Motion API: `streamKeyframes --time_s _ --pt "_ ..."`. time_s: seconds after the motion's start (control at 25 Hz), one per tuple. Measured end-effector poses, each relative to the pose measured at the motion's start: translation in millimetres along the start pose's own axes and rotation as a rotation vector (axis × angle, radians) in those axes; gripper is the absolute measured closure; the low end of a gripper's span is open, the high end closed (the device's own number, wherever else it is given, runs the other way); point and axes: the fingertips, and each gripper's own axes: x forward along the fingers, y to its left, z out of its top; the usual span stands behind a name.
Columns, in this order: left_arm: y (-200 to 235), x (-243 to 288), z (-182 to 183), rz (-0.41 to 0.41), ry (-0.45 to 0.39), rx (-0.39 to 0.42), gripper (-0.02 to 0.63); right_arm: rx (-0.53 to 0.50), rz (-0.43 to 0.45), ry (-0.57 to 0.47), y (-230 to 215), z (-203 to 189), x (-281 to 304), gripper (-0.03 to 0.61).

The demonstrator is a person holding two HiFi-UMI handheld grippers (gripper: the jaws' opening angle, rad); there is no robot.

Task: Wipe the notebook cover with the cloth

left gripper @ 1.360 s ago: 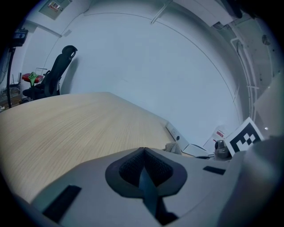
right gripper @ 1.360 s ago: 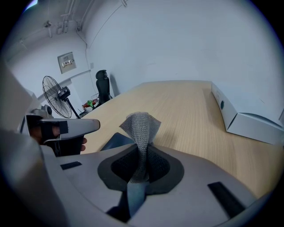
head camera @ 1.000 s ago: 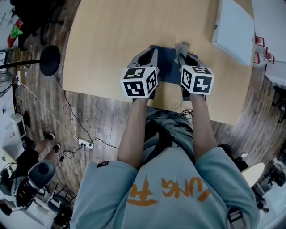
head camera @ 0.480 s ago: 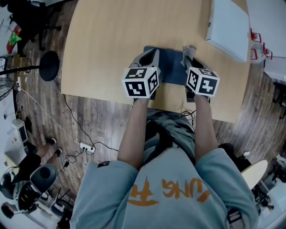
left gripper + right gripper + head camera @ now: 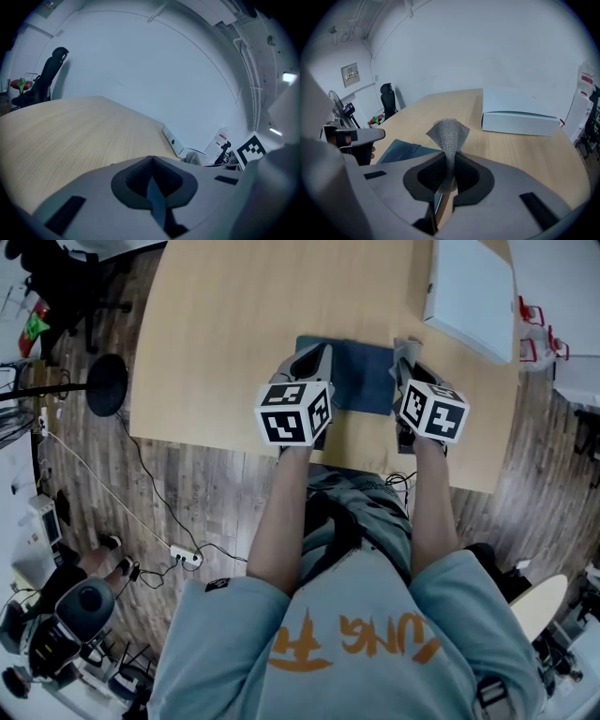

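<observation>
A dark blue notebook [image 5: 352, 377] lies flat near the front edge of the wooden table [image 5: 244, 315]. My left gripper [image 5: 317, 356] sits at the notebook's left edge. In the left gripper view it [image 5: 151, 160] is shut on a thin blue strip of the notebook [image 5: 155, 206]. My right gripper [image 5: 405, 351] is at the notebook's right edge, shut on a grey mesh cloth [image 5: 447, 136] that sticks up in a fold from the jaws [image 5: 449, 161]. The right gripper view shows the notebook [image 5: 405, 151] to the left of the cloth.
A white flat box [image 5: 469, 292] lies at the table's far right, also seen as the box [image 5: 518, 117] ahead of the right gripper. A black office chair [image 5: 388, 101] stands beyond the table. Cables and a round black stand base [image 5: 105, 381] are on the floor to the left.
My right gripper has slid to the right with the cloth, from over the notebook cover to its right edge. The left gripper has stayed at the left edge.
</observation>
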Motion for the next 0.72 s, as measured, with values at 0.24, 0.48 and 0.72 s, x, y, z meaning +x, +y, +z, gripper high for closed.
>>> streamKeyframes --time_s 0.24,0.48,0.72 --pt "-15 -22 15 0.008 -0.060 0.027 0.597 -0.022 0.011 -0.073 4 17 -29 0.548" --pt "-27 -67 32 0.066 -0.136 0.069 0.597 -0.033 0.065 -0.156 19 36 -64 0.548" --pt "-29 -112 42 0.129 -0.223 0.092 0.597 -0.027 0.187 -0.238 49 49 -91 0.549"
